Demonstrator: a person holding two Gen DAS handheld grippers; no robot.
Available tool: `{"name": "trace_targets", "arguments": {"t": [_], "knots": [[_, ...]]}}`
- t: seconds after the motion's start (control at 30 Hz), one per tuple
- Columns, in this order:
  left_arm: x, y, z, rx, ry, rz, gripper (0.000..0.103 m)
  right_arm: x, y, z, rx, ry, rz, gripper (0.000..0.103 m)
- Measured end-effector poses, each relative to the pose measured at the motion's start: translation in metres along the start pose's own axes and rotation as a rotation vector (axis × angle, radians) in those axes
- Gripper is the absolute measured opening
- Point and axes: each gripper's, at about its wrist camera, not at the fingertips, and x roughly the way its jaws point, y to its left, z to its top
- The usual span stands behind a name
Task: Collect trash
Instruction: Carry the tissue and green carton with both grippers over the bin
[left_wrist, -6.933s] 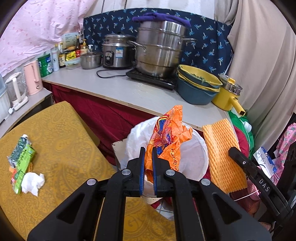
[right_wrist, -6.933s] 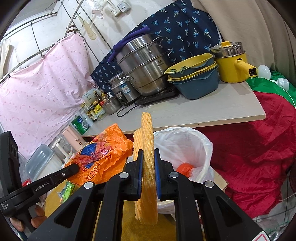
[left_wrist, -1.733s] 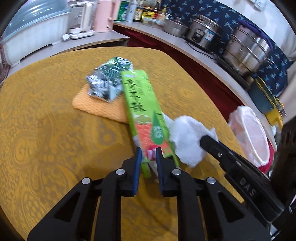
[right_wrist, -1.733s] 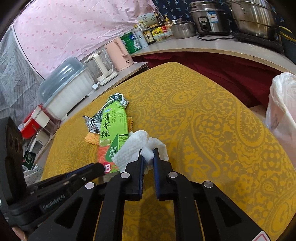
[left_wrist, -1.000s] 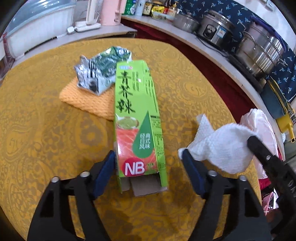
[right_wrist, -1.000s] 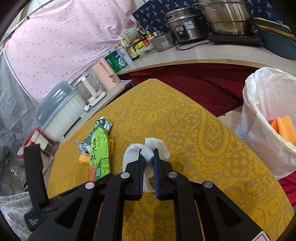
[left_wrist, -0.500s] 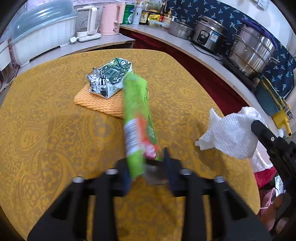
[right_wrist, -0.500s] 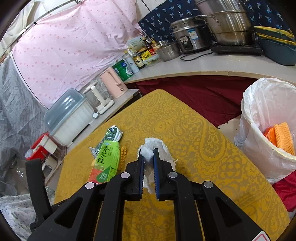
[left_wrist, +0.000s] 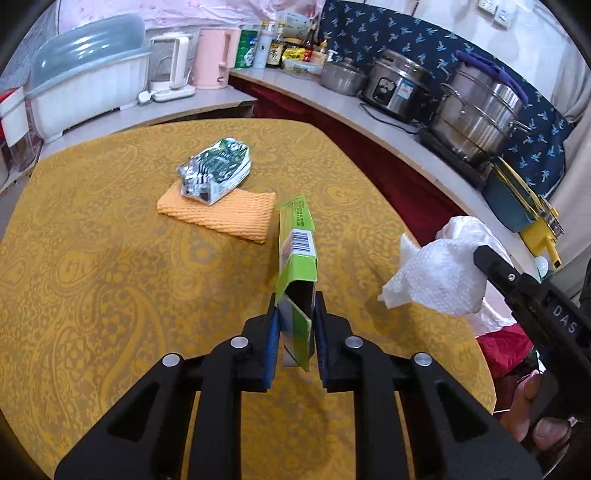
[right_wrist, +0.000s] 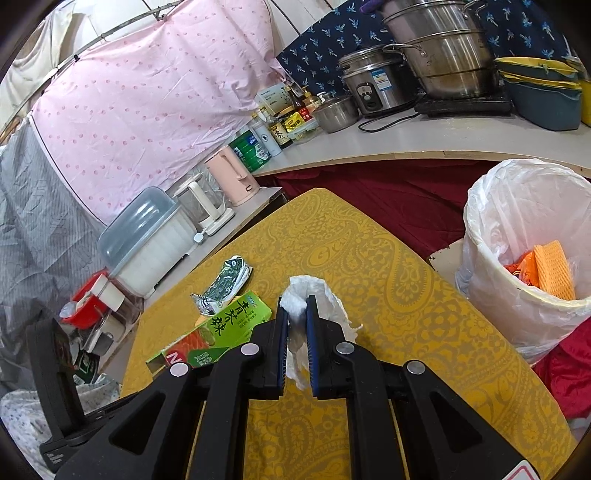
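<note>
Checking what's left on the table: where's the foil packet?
Left wrist view, upper centre: the foil packet lies on the orange foam sheet on the yellow tablecloth, beyond the held green carton.

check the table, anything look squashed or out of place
Yes. A crumpled foil packet lies torn open on an orange foam mat on the table. The green carton in the left gripper has its end flaps gaping open. The right gripper pinches a wadded paper towel.

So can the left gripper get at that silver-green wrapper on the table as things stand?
Probably not yet. The left gripper has just closed on the green carton, so its jaws are full. The wrapper lies uncovered on the orange foam net, with nothing between them.
</note>
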Motion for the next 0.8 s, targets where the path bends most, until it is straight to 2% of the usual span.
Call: {"name": "trace_targets", "arguments": {"t": [0.37,0.8], "knots": [[-0.017,-0.043,0.011,0.061,-0.036,-0.043,0.016,-0.032,-0.018,0.017,0.013,-0.066,-0.004,0.01],[-0.012,-0.134,0.027,0.184,-0.046,-0.137,0.016,-0.077,-0.069,0.05,0.053,-0.166,-0.057,0.01]]}}
